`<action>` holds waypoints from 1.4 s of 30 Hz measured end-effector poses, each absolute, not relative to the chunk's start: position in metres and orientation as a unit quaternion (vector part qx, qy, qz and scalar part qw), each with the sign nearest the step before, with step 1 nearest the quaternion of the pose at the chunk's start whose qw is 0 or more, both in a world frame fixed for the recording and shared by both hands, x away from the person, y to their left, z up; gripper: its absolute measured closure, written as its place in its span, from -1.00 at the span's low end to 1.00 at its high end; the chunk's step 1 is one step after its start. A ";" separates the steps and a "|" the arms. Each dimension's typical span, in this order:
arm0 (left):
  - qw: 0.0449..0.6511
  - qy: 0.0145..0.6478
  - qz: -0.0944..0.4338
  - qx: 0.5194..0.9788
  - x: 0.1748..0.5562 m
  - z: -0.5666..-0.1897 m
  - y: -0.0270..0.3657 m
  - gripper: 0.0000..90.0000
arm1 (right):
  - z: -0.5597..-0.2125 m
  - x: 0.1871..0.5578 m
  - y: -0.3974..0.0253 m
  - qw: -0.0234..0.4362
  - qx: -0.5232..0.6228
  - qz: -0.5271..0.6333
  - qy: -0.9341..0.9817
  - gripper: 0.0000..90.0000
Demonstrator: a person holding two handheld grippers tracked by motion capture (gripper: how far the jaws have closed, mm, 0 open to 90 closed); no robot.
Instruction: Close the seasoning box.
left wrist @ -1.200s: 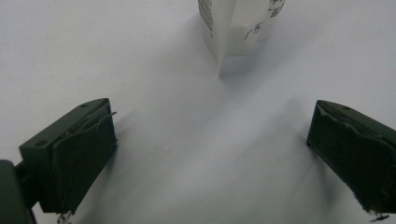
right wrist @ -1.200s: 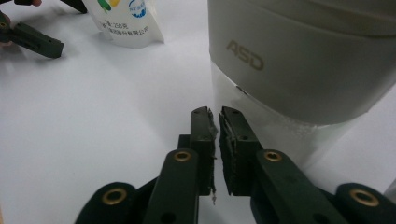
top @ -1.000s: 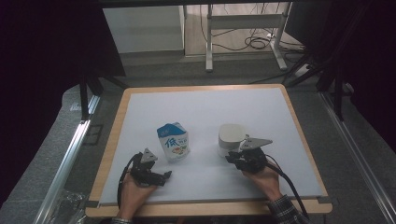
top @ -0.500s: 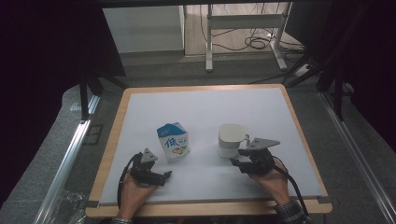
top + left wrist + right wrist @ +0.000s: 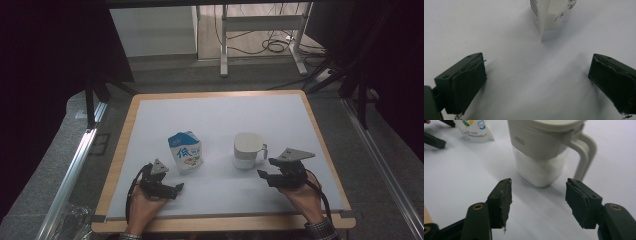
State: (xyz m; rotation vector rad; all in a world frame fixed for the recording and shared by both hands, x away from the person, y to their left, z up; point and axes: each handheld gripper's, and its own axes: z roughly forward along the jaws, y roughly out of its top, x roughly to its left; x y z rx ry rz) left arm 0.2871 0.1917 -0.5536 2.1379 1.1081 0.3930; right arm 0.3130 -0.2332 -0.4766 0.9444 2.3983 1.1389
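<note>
Right gripper view: mug (image 5: 544, 150) beyond tool (image 5: 539, 200).

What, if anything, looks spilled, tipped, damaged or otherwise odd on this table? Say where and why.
Little stands out. The milk carton and the lidded mug both stand upright on the white mat, with no spill. The only wear: the pad lining on the right claw looks frayed and peeling at its edge.

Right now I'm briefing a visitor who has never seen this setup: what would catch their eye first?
Probably the blue and white milk carton standing upright near the middle of the white table, with the lidded white mug beside it, handle toward the right gripper. Next, that gripper and the left gripper, both hand-held with jaws open, near the front edge.
</note>
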 end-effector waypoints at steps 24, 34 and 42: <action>0.344 0.426 0.151 0.823 0.287 -0.554 0.192 -0.97 | -0.491 0.306 -0.280 0.191 0.383 0.368 0.825 -0.32; 0.344 0.428 0.151 0.822 0.287 -0.554 0.191 -0.97 | -0.504 0.307 -0.286 0.198 0.394 0.352 0.826 -0.36; 0.344 0.426 0.152 0.823 0.287 -0.554 0.192 -0.97 | -0.515 0.307 -0.288 0.196 0.401 0.342 0.827 -0.36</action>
